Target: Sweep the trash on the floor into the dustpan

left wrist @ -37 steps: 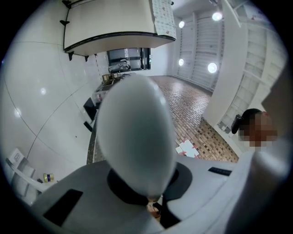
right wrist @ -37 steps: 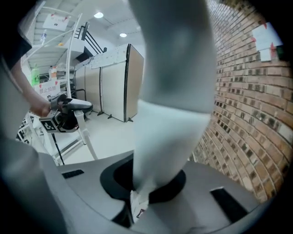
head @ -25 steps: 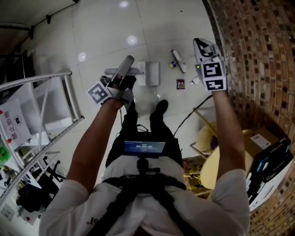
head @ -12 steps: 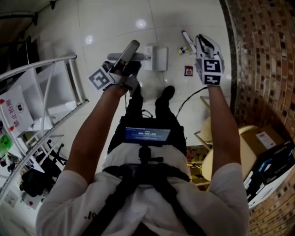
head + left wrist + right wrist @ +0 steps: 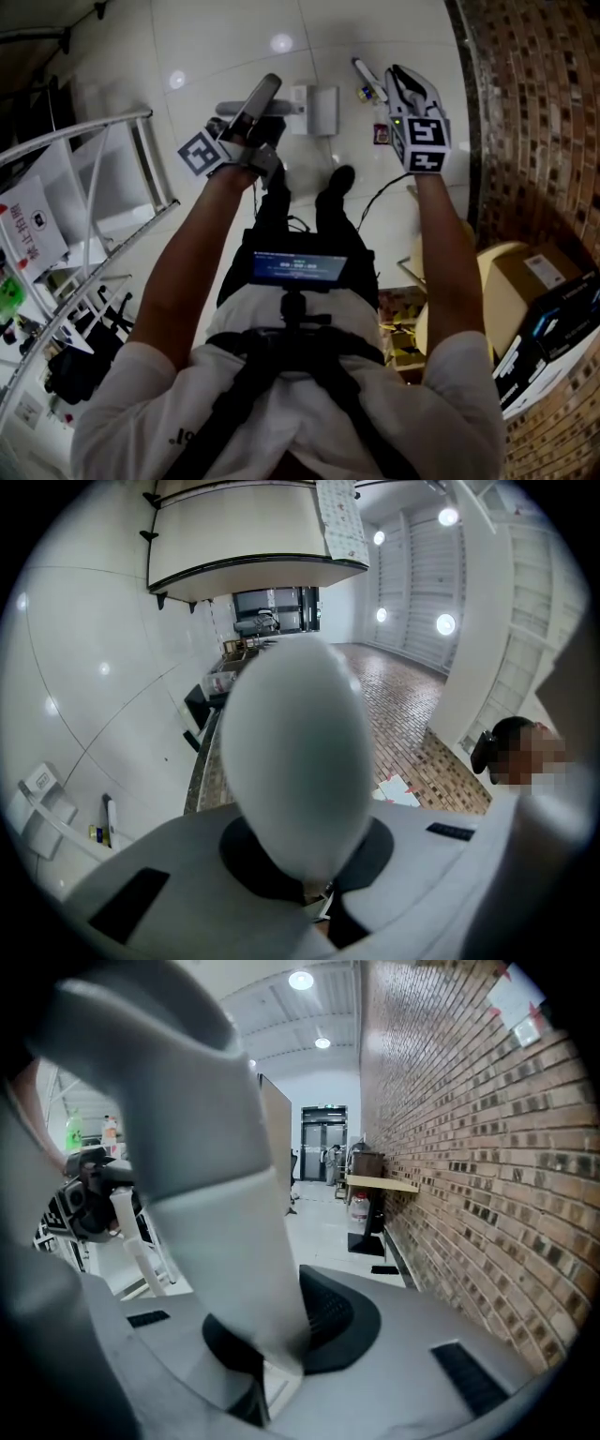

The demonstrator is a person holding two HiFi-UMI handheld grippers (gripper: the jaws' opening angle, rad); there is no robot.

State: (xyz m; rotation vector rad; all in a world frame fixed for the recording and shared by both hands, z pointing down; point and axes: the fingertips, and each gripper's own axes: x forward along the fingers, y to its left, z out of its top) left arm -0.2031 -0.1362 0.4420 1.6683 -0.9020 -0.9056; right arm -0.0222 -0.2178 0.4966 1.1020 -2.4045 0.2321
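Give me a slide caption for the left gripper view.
Left gripper clamped on a rounded grey handle, white dustpan on the tiled floor beyond.

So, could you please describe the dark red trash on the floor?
Find the brick wall on the right, then the white floor at its foot. Between the wall and the dustpan lies a small squarish wrapper: it alone is dark red, while the trash above it is a long white stick and a tiny yellow scrap.
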